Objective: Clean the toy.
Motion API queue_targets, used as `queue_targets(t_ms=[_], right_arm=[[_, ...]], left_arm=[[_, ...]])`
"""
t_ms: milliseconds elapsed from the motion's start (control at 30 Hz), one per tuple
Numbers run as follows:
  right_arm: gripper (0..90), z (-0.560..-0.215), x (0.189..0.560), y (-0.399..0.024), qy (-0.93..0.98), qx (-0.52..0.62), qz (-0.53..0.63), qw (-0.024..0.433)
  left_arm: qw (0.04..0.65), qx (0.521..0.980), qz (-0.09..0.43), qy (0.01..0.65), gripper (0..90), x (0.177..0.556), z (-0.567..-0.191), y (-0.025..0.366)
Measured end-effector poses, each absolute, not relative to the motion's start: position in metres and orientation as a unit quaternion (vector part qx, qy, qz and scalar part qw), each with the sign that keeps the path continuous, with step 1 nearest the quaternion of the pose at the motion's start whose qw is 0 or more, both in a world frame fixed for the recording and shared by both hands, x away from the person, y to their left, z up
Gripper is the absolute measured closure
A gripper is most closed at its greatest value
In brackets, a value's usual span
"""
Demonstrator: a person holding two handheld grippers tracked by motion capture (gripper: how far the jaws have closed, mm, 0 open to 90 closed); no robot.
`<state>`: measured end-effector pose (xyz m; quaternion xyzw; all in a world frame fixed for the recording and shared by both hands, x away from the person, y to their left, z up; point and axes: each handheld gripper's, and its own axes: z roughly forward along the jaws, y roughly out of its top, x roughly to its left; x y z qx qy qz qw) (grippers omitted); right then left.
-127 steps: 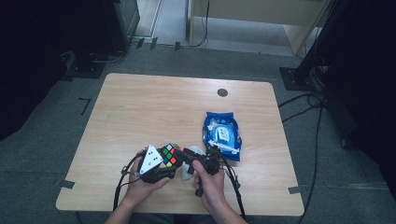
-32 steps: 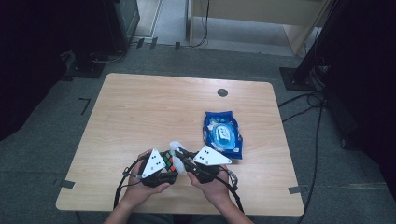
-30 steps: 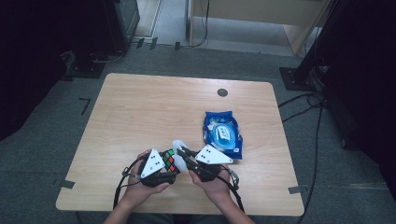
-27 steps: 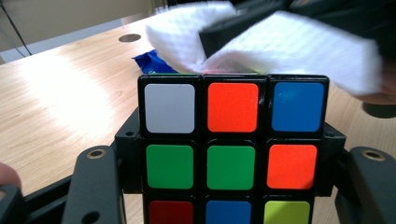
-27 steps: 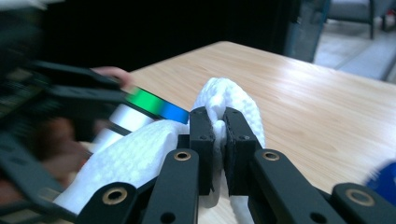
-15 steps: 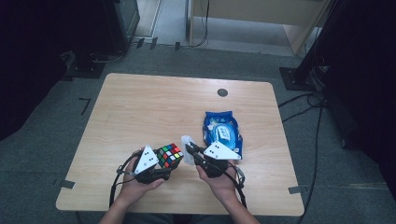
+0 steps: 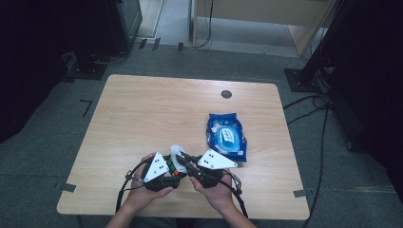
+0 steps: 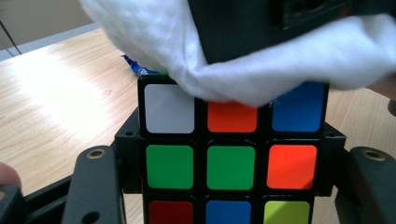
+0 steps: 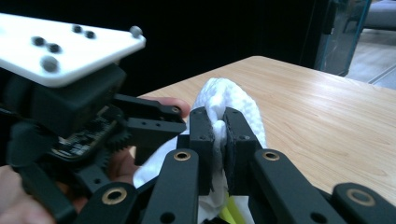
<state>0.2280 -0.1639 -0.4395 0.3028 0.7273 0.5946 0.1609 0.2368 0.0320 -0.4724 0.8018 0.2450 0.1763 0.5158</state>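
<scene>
The left gripper (image 7: 167, 167) clamps the cube (image 8: 231, 168) by 2 sides, steadying it, so the right gripper (image 9: 218, 135), pinched on a wipe (image 9: 233, 100), can rub its top.

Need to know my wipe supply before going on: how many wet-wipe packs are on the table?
1. The blue wipe pack lies flat right of the table's centre, just beyond the right tongs. One loose white wipe is pinched in those tongs. None seems hidden.
</scene>
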Motion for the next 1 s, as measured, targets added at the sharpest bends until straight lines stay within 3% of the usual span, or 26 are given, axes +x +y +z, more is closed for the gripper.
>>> queue_targets(t_ms=[567, 867, 1000], right_arm=[[83.5, -0.484, 0.268, -0.206, 0.73, 0.419, 0.495, 0.216], [53.7, -0.466, 0.266, -0.211, 0.702, 0.433, 0.526, 0.206], [44.4, -0.45, 0.258, -0.201, 0.688, 0.427, 0.567, 0.152]], left_arm=[[0.535, 0.778, 0.186, 0.272, 34.1, 0.244, -0.464, 0.056], [0.527, 0.781, 0.192, 0.276, 34.1, 0.247, -0.468, 0.057], [0.521, 0.785, 0.196, 0.272, 34.1, 0.246, -0.47, 0.052]])
